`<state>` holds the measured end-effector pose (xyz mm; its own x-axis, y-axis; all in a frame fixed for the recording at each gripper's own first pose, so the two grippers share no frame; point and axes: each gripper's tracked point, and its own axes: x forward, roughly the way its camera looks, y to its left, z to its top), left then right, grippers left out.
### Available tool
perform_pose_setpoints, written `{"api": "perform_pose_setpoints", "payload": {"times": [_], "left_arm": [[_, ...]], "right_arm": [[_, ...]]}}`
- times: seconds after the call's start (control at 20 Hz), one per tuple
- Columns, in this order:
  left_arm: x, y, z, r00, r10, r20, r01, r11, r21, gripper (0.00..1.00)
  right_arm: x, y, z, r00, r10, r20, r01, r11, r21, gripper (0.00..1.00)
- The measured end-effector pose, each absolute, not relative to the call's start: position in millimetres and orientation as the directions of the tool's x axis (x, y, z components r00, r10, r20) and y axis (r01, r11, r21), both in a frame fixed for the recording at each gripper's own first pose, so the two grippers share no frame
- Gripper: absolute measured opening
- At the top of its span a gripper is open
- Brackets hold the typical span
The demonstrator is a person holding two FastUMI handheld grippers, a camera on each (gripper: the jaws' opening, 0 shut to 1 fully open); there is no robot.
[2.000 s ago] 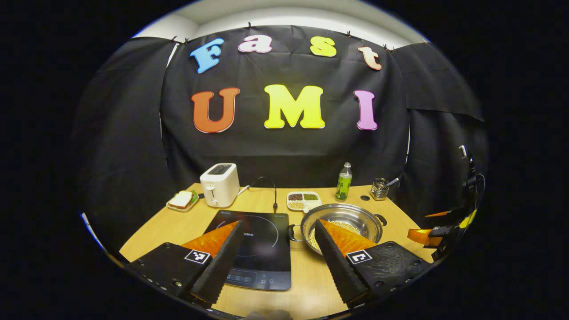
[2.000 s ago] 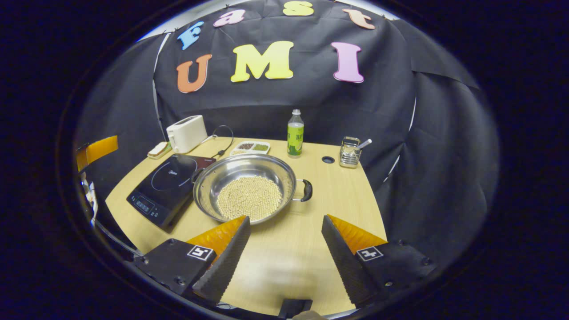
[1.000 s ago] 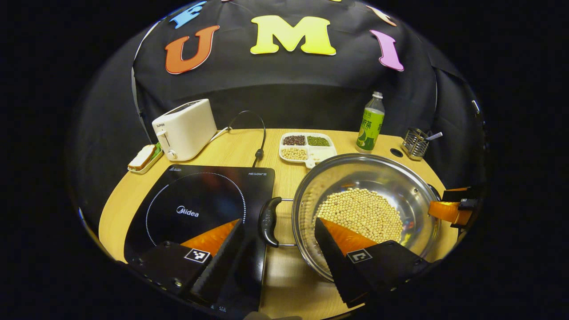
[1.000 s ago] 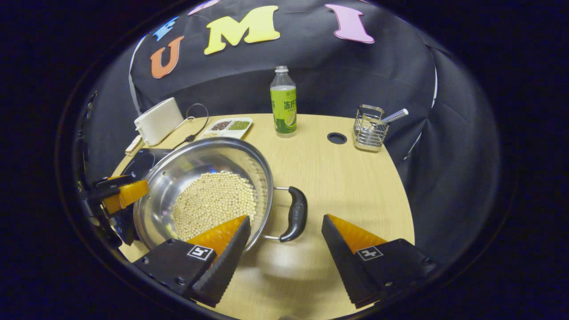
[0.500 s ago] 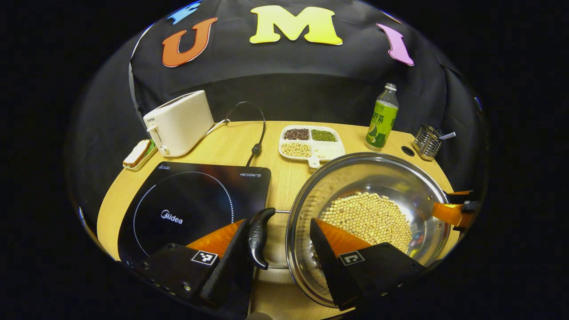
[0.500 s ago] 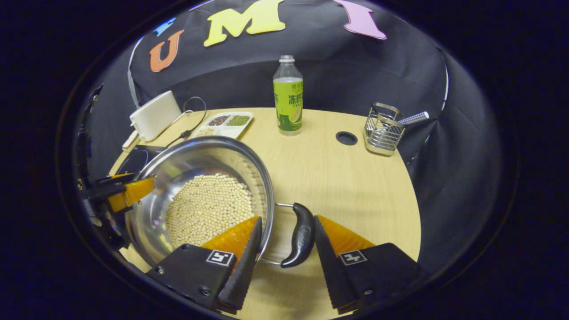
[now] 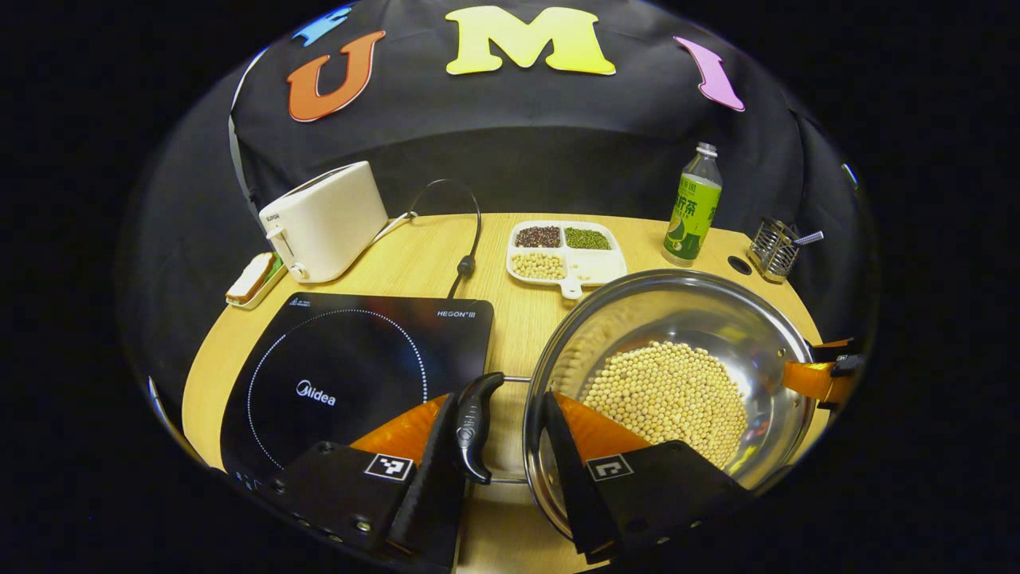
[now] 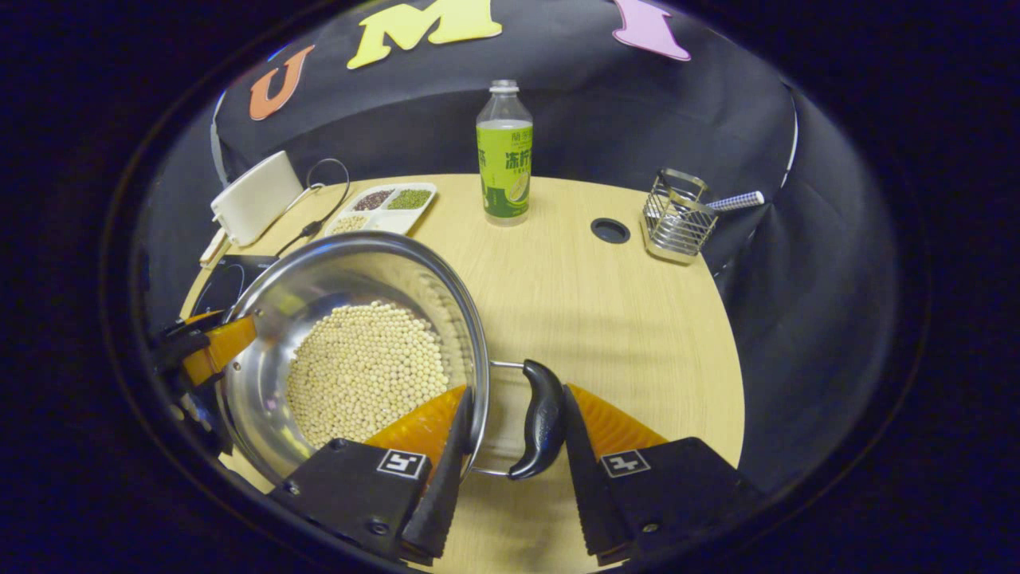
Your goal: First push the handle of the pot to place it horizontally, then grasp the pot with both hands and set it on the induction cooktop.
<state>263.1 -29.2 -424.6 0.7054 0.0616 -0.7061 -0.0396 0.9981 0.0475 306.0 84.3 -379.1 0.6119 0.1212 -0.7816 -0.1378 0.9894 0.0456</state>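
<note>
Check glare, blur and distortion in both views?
Left gripper view: sharp, glare on the pot wall, cooktop glossy, table edge bowed by fisheye. Right gripper view: sharp, soft shadows on the table by the pot handle, bottle undistorted near centre.

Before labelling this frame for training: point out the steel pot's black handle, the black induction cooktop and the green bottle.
black handle (image 8: pixel 545 418), right gripper view, grip's middle.
black induction cooktop (image 7: pixel 351 375), left gripper view, glass top.
green bottle (image 8: pixel 504 167), right gripper view, label.

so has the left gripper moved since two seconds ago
Yes. The left gripper has come forward and down toward the table: the induction cooktop looks much nearer, and the gripper now straddles the pot handle.
</note>
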Motion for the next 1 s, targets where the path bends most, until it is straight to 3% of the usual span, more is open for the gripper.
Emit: {"api": "perform_pose_setpoints", "payload": {"times": [0.25, 1.0], "left_arm": [[260.8, -35.6, -422.0, 0.692, 0.038, -0.721, -0.013, 0.999, 0.040, 0.59], [240.0, -17.4, -337.5, 0.772, -0.004, -0.636, 0.057, 0.996, 0.062, 0.59]], "right_arm": [[291.2, 78.4, -378.0, 0.612, 0.094, -0.786, -0.077, 0.995, 0.060, 0.55], [243.4, 89.3, -307.4, 0.699, 0.077, -0.711, -0.035, 0.997, 0.073, 0.55]]}}
